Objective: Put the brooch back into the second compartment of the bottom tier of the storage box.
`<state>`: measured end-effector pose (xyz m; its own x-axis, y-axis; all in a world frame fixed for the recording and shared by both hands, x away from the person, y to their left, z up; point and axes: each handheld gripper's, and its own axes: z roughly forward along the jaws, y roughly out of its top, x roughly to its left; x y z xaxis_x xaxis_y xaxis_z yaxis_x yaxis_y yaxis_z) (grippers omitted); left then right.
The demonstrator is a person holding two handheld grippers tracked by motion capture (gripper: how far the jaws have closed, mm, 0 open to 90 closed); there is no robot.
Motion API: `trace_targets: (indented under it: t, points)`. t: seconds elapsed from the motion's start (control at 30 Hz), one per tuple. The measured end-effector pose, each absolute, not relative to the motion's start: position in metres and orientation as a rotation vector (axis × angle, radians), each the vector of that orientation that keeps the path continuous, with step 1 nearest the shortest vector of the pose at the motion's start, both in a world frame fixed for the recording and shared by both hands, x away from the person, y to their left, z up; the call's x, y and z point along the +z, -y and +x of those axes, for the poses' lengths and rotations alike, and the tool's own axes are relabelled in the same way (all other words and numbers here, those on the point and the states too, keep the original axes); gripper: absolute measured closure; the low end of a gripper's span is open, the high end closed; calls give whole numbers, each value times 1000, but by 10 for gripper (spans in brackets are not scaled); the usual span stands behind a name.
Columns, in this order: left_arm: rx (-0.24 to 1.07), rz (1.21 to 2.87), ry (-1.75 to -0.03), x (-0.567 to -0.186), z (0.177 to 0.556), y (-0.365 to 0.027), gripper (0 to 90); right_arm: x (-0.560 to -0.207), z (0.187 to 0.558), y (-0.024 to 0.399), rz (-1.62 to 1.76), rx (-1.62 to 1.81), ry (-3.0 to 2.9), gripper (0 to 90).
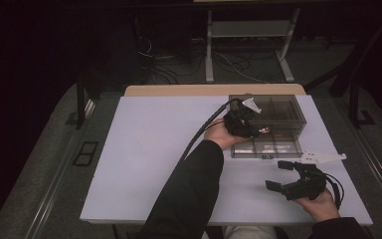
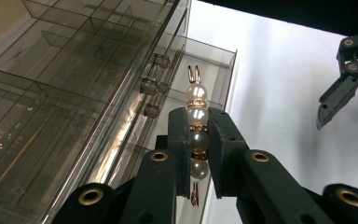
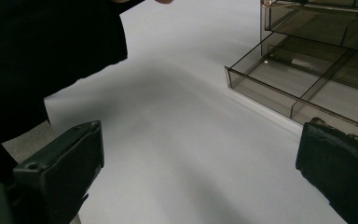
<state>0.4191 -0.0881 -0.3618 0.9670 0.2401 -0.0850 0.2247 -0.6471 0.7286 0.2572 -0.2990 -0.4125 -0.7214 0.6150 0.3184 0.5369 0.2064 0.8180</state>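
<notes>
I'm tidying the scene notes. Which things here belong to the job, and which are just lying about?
In the job:
- pearl clip, clamped in the left gripper
- drawer box and its open drawer

Not in the job for now:
- right gripper, open, above the bare table
- cables on the floor behind the table

Bare white table left of, perhaps before, smoky drawer box.
</notes>
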Motion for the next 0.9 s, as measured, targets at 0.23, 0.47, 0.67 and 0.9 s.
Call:
trace_targets:
  t: [0.23,0.47,0.67,0.9]
  points:
    - [4,2278,-339,-373,420,94,793,-412,257,298,1138,1561,-2384,6]
    - [-2,2250,-361,-382,422,98,793,-412,258,297,1132,1562,-2387,6]
    - [-12,2238,-372,-394,423,103,793,-412,258,297,1129,1560,-2395,6]
    - [-26,2227,-406,-405,424,107,793,-412,258,297,1126,1564,-2392,6]
